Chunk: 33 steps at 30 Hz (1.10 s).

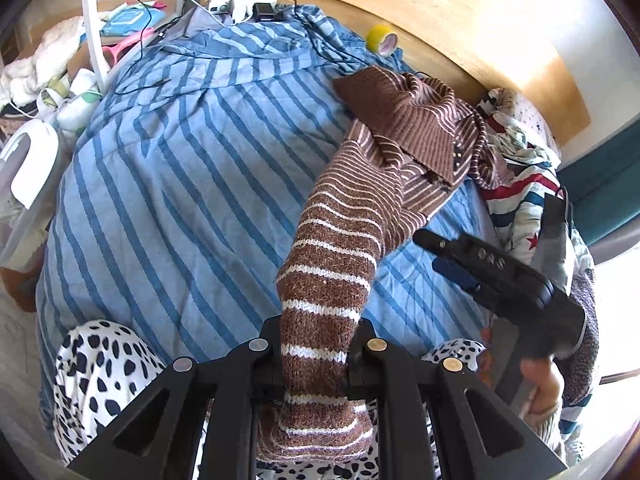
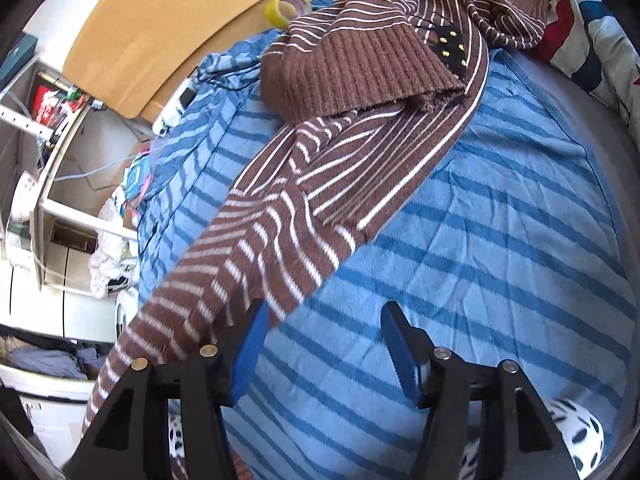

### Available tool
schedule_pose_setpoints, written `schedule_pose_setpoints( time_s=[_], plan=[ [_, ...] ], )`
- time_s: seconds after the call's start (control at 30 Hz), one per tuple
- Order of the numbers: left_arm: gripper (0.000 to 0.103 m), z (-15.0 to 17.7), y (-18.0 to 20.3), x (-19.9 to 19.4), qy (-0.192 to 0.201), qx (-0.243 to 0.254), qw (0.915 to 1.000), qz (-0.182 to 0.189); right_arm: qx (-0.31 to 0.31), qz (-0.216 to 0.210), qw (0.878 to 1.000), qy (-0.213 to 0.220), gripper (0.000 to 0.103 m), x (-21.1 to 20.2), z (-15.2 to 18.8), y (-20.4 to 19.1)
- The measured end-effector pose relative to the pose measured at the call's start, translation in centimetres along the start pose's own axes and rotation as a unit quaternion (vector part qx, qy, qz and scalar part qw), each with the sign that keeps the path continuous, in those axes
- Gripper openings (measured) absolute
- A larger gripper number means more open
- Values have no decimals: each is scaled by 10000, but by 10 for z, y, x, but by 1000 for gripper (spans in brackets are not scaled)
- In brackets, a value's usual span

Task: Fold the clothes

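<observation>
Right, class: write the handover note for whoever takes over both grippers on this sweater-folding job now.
Left gripper: shut on one sleeve of the brown white-striped knitted sweater, which runs up between its fingers.
Right gripper: open, nothing between its blue-padded fingers; the sweater's sleeve passes just beside its left finger.
Sweater: stretched and bunched across the blue striped bedspread, ribbed hem flipped over near the wooden headboard.
Done: one sleeve picked up.
Left: spread the sweater flat, fold sleeves in, fold the body.
</observation>
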<state>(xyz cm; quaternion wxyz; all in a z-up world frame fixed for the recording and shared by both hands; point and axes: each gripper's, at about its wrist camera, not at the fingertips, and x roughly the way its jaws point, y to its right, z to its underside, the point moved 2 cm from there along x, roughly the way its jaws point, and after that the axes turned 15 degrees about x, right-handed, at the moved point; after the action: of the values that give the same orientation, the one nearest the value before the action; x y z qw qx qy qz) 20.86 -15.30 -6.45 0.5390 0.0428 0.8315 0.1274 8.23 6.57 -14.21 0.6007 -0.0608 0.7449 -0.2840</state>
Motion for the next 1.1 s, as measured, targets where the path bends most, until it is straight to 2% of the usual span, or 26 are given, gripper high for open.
schedule_pose_setpoints(
  time_s=[0.13,0.27,0.37,0.43,0.5,0.67,0.77,0.83,0.97,1.1],
  plan=[
    [16,-9,-8,-1,49,-81,9999,103,165,-49,9998,-37,67,21,-22,-3],
    [16,-18,-15,-7,138,-140,9996,199,223,292,9993,-27,66,51,-40,-7],
    [16,-23,-15,-6,138,-96,9997,152,-44,633,9978,178,36,62,-44,-14],
    [16,-25,-12,-6,167,-26,9999,13,-372,924,9938,502,21,60,-42,-22],
    [16,-25,-7,-7,259,114,9992,-266,-728,1164,9865,895,16,51,-38,-30],
    [16,-24,-4,-17,554,300,9960,-629,-1459,1442,9620,1803,14,13,-27,-55],
    [16,-22,-7,-31,824,282,9930,-798,-1771,1374,9497,2186,13,-15,-21,-72],
    [16,-19,-9,-45,1086,283,9879,-1066,-1965,1182,9423,2437,13,-37,-13,-85],
    [16,-15,-19,-75,1551,268,9732,-1676,-2374,815,9264,2806,13,-76,13,-117],
    [16,-12,-39,-110,1948,96,9556,-2208,-2860,392,9113,2935,13,-104,54,-151]
  ],
)
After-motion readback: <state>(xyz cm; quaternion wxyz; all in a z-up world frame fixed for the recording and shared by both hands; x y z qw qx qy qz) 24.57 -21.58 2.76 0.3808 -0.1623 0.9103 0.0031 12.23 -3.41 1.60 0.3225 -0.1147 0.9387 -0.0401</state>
